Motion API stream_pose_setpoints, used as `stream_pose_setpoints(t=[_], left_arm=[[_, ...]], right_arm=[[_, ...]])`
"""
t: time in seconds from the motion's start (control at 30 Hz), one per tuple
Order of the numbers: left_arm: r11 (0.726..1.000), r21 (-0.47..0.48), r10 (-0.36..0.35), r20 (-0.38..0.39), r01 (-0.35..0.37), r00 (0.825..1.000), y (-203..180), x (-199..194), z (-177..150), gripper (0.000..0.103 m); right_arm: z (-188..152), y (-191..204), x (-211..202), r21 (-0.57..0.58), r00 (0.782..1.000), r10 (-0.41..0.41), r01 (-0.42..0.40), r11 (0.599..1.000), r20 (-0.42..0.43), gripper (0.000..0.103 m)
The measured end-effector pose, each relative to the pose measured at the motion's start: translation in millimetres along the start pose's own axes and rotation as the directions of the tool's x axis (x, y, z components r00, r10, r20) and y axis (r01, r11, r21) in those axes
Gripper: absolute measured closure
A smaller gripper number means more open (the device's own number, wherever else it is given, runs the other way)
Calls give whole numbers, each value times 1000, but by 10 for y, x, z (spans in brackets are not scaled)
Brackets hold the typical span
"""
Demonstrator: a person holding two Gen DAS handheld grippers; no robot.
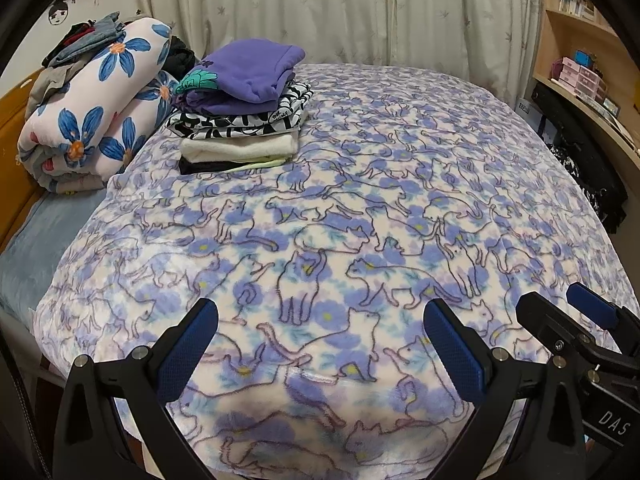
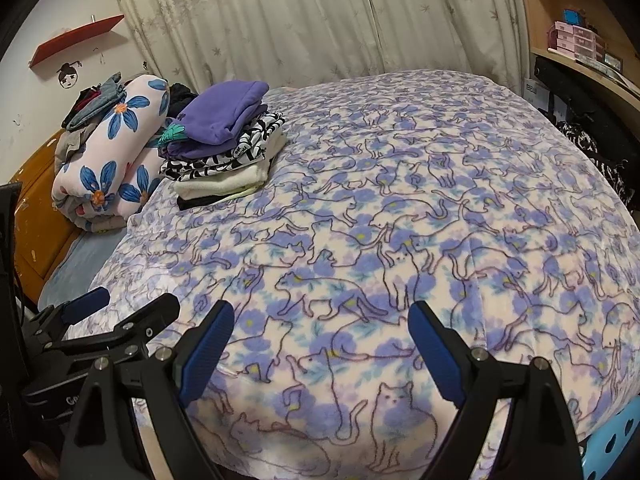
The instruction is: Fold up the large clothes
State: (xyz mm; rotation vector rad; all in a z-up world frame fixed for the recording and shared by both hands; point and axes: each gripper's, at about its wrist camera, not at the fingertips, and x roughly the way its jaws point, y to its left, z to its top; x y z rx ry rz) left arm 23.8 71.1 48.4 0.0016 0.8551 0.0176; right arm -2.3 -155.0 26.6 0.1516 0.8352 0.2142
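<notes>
A stack of folded clothes sits at the far left of the bed, a purple garment on top, then black-and-white, cream and black ones; it also shows in the right wrist view. My left gripper is open and empty, held above the near edge of the cat-print blanket. My right gripper is open and empty, also above the near edge of the blanket. Each gripper shows beside the other: the right gripper in the left wrist view, the left gripper in the right wrist view.
A rolled flower-print quilt with loose dark clothes on top lies at the far left against a wooden headboard. Curtains hang behind the bed. Shelves with boxes and dark bags stand at the right.
</notes>
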Motion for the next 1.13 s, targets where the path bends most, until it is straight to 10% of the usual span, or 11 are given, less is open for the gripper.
stream_pose_setpoints(t=[1.13], left_arm=[[1000,-10,4,-19,-4,1000,-1,-18,-136,3]], right_arm=[[-56,34,21,-1,1000,2,-2,1000,-10,14]])
